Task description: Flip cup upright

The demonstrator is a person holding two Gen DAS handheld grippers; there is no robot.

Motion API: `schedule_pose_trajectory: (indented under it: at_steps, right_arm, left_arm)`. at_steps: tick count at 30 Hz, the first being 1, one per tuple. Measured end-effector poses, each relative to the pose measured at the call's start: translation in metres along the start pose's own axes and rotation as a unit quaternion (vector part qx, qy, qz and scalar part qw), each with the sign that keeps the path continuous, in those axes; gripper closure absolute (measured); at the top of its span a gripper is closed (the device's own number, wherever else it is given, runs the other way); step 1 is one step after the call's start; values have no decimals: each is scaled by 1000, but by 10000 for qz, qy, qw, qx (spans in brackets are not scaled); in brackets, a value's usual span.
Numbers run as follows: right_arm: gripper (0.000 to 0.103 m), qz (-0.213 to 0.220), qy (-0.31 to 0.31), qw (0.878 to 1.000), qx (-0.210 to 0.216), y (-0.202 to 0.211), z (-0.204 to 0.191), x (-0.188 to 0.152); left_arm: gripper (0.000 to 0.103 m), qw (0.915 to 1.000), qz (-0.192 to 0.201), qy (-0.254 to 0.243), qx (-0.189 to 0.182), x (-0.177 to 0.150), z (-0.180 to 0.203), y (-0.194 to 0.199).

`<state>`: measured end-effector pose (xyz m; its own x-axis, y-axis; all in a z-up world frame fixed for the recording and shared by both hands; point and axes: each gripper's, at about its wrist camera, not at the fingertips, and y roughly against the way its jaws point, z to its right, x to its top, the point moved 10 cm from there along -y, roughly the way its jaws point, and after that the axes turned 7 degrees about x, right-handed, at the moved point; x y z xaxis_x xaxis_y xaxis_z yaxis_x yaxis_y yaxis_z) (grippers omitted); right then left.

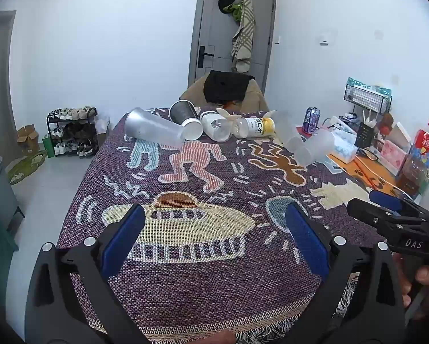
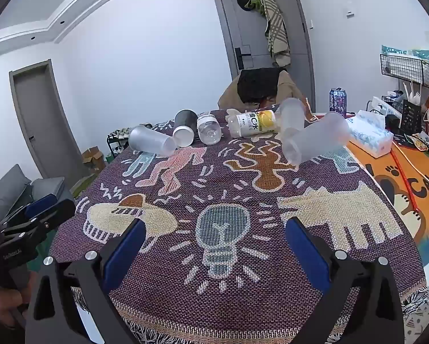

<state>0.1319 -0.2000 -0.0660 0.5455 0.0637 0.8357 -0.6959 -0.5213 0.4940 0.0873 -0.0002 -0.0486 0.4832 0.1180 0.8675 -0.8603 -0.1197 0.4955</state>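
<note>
Several cups and bottles lie tipped over along the far end of the patterned blanket [image 2: 214, 258].

The left gripper [image 1: 214, 235] and right gripper [image 2: 214, 243] both hover over the near end, each with blue pads spread wide and nothing between them. A frosted cup [image 1: 154, 130] lies on its side at far left, touching a dark cup [image 1: 186, 117]; two more frosted cups [image 2: 317, 140] lie at far right beside a yellow-labelled bottle [image 2: 254, 123].
</note>
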Motion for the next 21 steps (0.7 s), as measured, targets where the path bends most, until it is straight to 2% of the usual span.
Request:
schedule_pose_trajectory:
  at_steps: [21]
  right_arm:
    - [7,-19,-6,10000,4,0,0,0]
  left_arm:
    - [6,10000,23,7,33,4,5,4]
